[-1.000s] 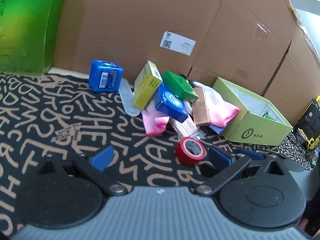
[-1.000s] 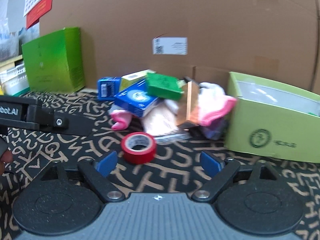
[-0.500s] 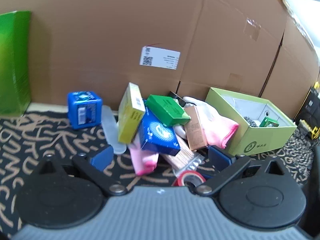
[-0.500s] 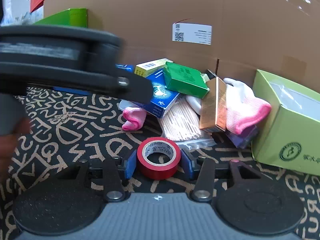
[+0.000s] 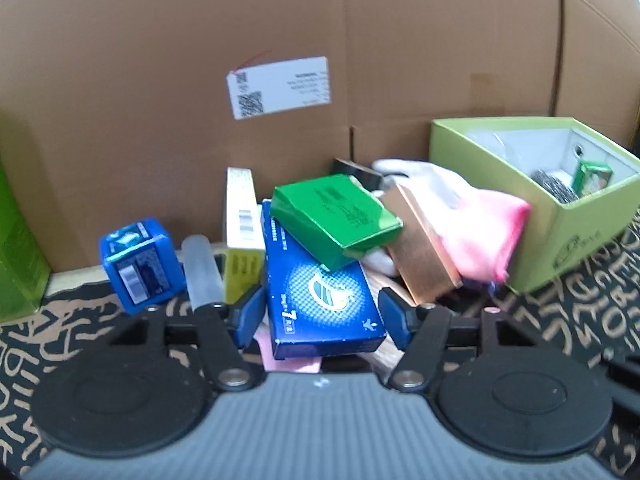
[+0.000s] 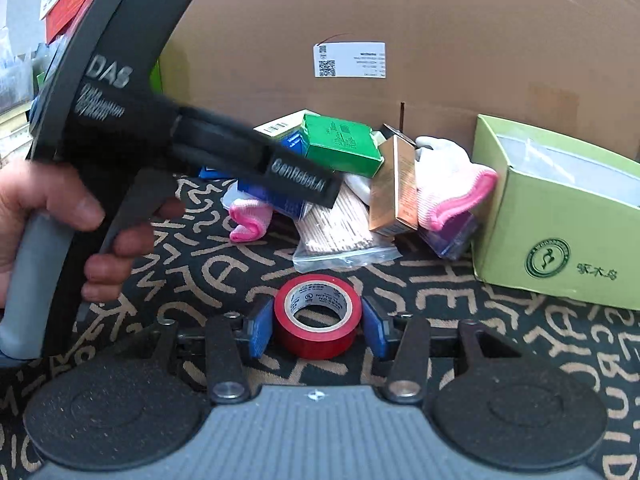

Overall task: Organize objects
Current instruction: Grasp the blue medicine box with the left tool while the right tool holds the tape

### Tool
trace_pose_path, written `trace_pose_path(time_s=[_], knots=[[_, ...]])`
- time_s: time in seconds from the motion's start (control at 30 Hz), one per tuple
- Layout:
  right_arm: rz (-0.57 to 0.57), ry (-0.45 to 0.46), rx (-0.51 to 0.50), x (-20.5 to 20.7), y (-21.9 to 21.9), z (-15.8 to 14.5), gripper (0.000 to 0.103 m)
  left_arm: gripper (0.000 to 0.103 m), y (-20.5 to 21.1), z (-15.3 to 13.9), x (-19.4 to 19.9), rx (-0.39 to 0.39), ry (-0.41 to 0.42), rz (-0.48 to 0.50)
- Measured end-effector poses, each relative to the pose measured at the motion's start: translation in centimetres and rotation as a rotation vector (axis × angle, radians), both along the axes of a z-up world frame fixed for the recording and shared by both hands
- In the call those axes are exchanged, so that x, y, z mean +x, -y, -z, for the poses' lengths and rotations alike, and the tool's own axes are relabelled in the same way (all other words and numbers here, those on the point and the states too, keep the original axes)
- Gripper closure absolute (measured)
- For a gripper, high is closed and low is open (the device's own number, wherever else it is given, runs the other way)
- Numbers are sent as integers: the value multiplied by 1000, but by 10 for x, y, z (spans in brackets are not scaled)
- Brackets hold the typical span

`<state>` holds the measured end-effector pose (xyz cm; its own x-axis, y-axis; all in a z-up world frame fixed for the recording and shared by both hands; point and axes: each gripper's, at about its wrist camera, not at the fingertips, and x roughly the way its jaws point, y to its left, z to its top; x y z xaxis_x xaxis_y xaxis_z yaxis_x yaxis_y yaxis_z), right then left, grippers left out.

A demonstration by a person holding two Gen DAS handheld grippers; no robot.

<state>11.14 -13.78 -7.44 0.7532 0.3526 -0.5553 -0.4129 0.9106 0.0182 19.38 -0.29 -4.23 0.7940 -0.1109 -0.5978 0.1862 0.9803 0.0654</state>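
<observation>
My left gripper [image 5: 322,314] straddles a blue box [image 5: 320,292] in the pile; its jaws are closing, the pads just beside the box's long sides. A green box [image 5: 336,216] lies across the blue box's far end. In the right wrist view that gripper's black body [image 6: 160,140], held by a hand [image 6: 60,208], reaches into the pile. My right gripper [image 6: 318,328] is shut on a red tape roll [image 6: 318,316] that rests on the patterned mat [image 6: 500,320].
The pile also holds a copper box [image 5: 424,252], pink-and-white gloves [image 5: 480,232], a yellow box [image 5: 240,236], a blue cube [image 5: 138,264] and a bag of sticks [image 6: 340,232]. An open light-green box [image 5: 560,232] stands at the right. Cardboard walls [image 5: 280,20] close the back.
The left gripper swung from the mat to the pile and its jaws narrowed around the blue box. The right gripper closed on the red tape roll and stayed there.
</observation>
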Motion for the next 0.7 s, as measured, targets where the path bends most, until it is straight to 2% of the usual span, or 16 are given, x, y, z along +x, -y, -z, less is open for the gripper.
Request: trace_pose_path(time_s=[0.1, 0.27, 0.4, 0.47, 0.53, 0.7], knots=[[-10, -7, 0, -7, 6, -1, 52, 43, -8, -5, -17, -46, -14, 14], [0, -14, -19, -34, 26, -3, 52, 44, -32, -19, -77, -142, -57, 94], [3, -9, -40, -53, 40, -3, 52, 45, -40, -12, -118, -124, -99, 117], [4, -5, -44, -56, 42, -3, 52, 44, -38, -5, -127, -109, -120, 121], [9, -4, -40, -57, 42, -2, 52, 40, -34, 1, -128, -83, -128, 118], [17, -1, -30, -59, 42, -2, 52, 38, -22, 6, -116, -60, -131, 115]])
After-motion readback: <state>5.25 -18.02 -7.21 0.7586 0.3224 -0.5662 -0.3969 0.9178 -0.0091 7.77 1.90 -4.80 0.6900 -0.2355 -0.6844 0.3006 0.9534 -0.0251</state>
